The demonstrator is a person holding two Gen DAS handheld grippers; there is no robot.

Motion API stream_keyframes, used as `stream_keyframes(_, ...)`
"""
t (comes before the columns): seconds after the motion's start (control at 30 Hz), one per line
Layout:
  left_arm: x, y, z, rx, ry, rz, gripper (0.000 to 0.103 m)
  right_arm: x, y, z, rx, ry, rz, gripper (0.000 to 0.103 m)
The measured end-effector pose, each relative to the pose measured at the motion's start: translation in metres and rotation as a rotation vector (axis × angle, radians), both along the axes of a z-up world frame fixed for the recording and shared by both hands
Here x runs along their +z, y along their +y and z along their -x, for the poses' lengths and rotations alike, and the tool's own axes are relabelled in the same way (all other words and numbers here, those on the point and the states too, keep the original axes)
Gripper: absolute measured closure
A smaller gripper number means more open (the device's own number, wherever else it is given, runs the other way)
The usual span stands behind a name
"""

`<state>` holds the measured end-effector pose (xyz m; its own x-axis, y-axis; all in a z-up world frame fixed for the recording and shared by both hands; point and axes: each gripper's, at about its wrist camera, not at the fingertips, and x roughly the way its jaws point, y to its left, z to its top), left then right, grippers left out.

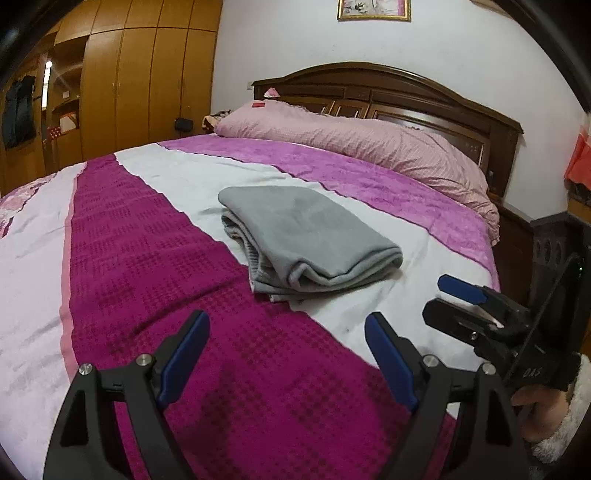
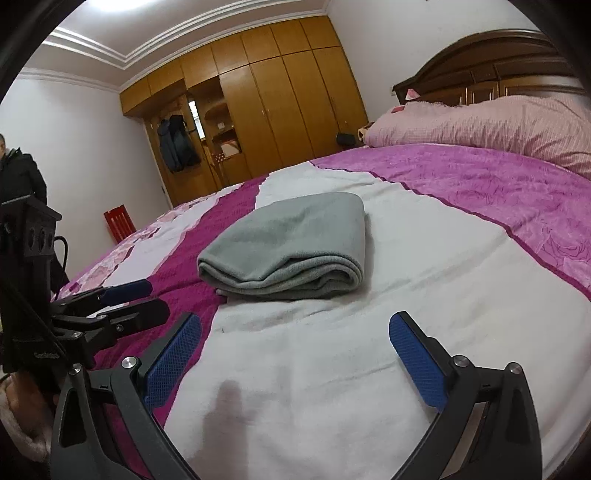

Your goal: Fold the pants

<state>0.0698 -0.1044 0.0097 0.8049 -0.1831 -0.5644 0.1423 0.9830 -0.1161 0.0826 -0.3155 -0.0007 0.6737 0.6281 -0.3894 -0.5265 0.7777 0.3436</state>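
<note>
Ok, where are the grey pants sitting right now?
The folded grey pants lie mid-bed on the white stripe of the bedspread, beside its dark magenta band, ahead of both open grippers and untouched, with the pink pillow behind them.

White walls [image 2: 92, 122] are met by a tall honey-coloured wooden wardrobe [image 2: 280, 99]. A dark carved wooden headboard [image 1: 388, 96] is set behind the magenta-and-white covered bed [image 1: 140, 258]. A gold-framed picture [image 1: 373, 9] is hung above.

A folded grey fleece pair of pants [image 2: 284, 247] is seen lying on the white-and-magenta patterned bed cover [image 2: 424, 295], beyond the wide-open blue-padded right claw [image 2: 295, 328]; the left claw [image 2: 129, 299] is seen alongside.
</note>
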Motion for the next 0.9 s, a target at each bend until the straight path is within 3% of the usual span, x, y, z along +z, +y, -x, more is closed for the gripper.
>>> stream_keyframes(0.07, 0.010, 0.005, -0.012, -0.028, 0.022, 0.060, 0.015, 0.007, -0.002, -0.005, 0.019, 0.018, -0.029, 0.001)
stream_keyframes(0.13, 0.020, 0.007, -0.037, -0.049, 0.075, 0.142, 0.033, 0.027, -0.007, -0.019, 0.074, 0.027, -0.111, 0.001)
stream_keyframes(0.17, 0.024, 0.006, -0.056, -0.033, 0.097, 0.172, 0.051, 0.037, -0.009, -0.027, 0.093, 0.009, -0.155, 0.001)
stream_keyframes(0.23, 0.027, -0.005, -0.090, -0.002, 0.119, 0.127, 0.062, 0.057, -0.008, -0.055, 0.129, -0.014, -0.223, 0.003)
stream_keyframes(0.27, 0.026, -0.010, -0.101, -0.004, 0.120, 0.106, 0.071, 0.061, -0.002, -0.071, 0.160, 0.011, -0.224, 0.013)
stream_keyframes(0.3, 0.021, -0.014, -0.114, 0.001, 0.136, 0.088, 0.079, 0.061, 0.007, -0.092, 0.183, 0.060, -0.198, 0.032)
stream_keyframes(0.33, 0.017, -0.016, -0.121, 0.012, 0.154, 0.080, 0.083, 0.058, 0.012, -0.102, 0.189, 0.088, -0.179, 0.045)
stream_keyframes(0.37, 0.010, -0.017, -0.128, 0.021, 0.183, 0.078, 0.092, 0.050, 0.017, -0.111, 0.192, 0.126, -0.155, 0.073)
stream_keyframes(0.4, 0.003, -0.017, -0.130, 0.009, 0.197, 0.082, 0.096, 0.044, 0.019, -0.114, 0.185, 0.152, -0.137, 0.094)
stream_keyframes(0.5, -0.013, -0.014, -0.125, 0.020, 0.200, 0.031, 0.101, 0.016, 0.024, -0.114, 0.197, 0.245, -0.068, 0.100)
stream_keyframes(0.57, -0.020, -0.007, -0.121, -0.004, 0.203, 0.052, 0.101, -0.003, 0.028, -0.114, 0.186, 0.312, 0.033, 0.103)
stream_keyframes(0.63, -0.016, -0.004, -0.115, 0.004, 0.181, 0.022, 0.101, -0.007, 0.019, -0.110, 0.181, 0.322, 0.001, 0.103)
stream_keyframes(0.7, 0.000, -0.007, -0.110, 0.013, 0.153, -0.024, 0.101, 0.001, 0.011, -0.104, 0.161, 0.304, 0.010, 0.103)
stream_keyframes(0.77, 0.018, -0.009, -0.112, -0.015, 0.103, -0.021, 0.101, 0.019, 0.007, -0.100, 0.154, 0.248, 0.029, 0.103)
stream_keyframes(0.9, 0.019, -0.008, -0.154, 0.025, 0.160, -0.070, 0.101, 0.050, 0.027, -0.139, 0.234, 0.205, -0.030, 0.103)
